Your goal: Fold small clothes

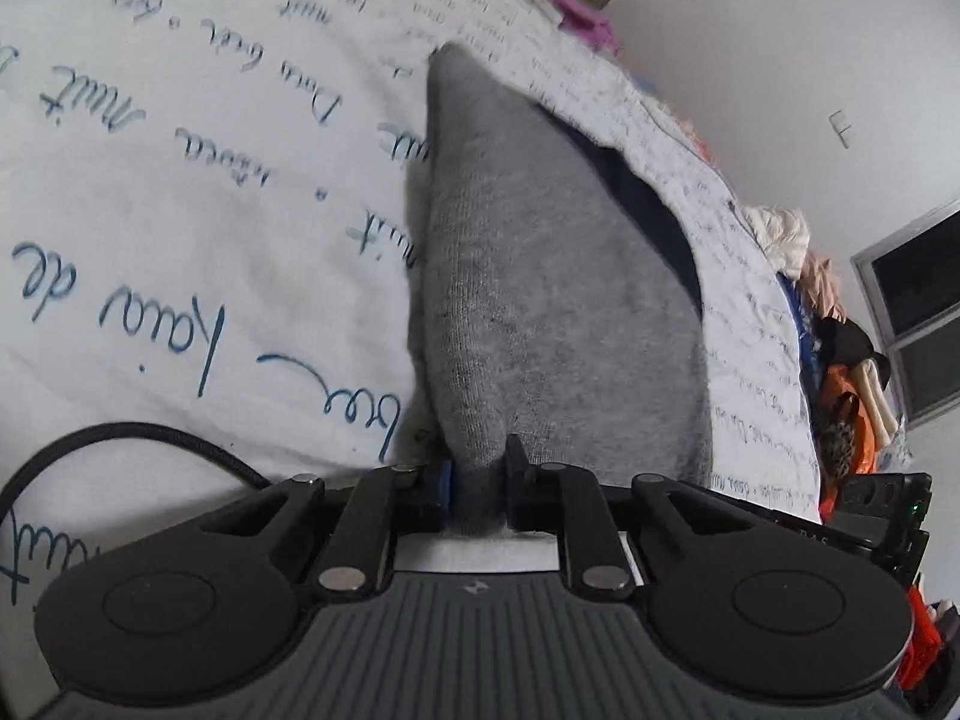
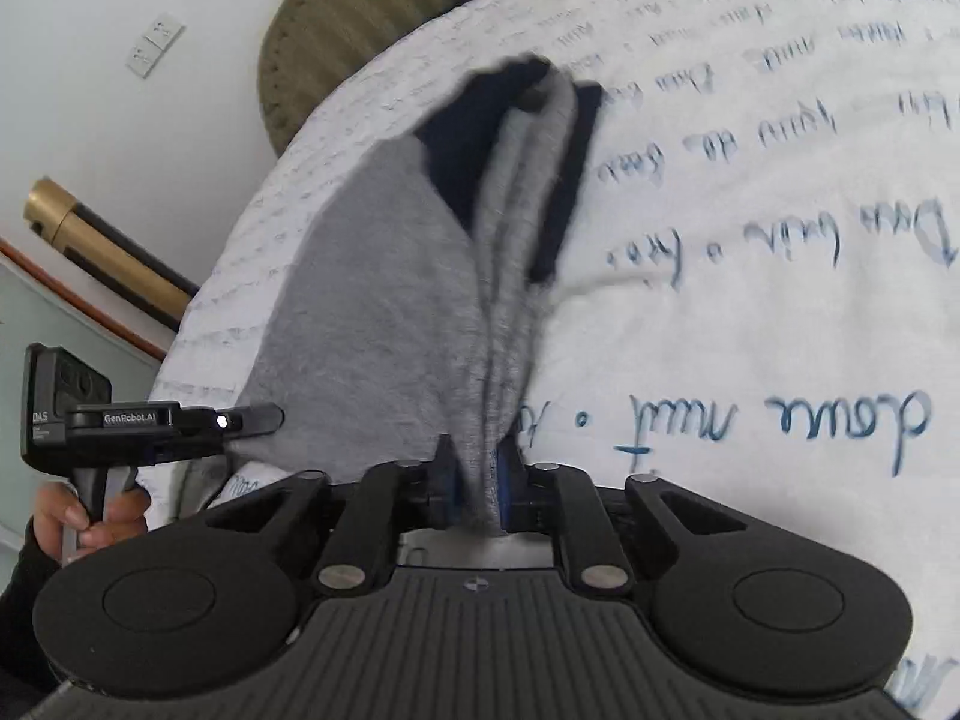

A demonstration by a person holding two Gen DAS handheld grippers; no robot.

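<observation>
We see a bed covered by a white quilted cotton sheet printed with blue handwriting [image 1: 180, 210], and on it a small grey knitted garment with a dark navy panel [image 1: 540, 276].

Starting on the left: our left gripper [image 1: 478, 480] is clamped on one bunched edge of the grey garment, its black jaws pressed tight against a thick pinch of cloth. From there the fabric stretches away in a taut, tapering sheet, with the navy part showing along its right edge. Beyond the bed's edge lies a loose heap of mixed coloured clothes [image 1: 840, 360], well apart from the work.

Moving right: in the other view our right gripper [image 2: 478, 480] is likewise closed on a gathered fold of the same garment, several layers squeezed between its jaws. The cloth here is blurred, suggesting motion, and the navy panel [image 2: 480, 120] hangs at the far end. The left gripper appears at the left of this view, touching the garment's lower corner.

What could go wrong, in our judgement: the grips hold uneven bunches, so layers may slide out of either pinch. If one side slips, the fold would land crooked. The far navy end is uncontrolled and could flop under itself, leaving a hidden crease. The grippers could also snag the sheet beneath when lowering.
</observation>
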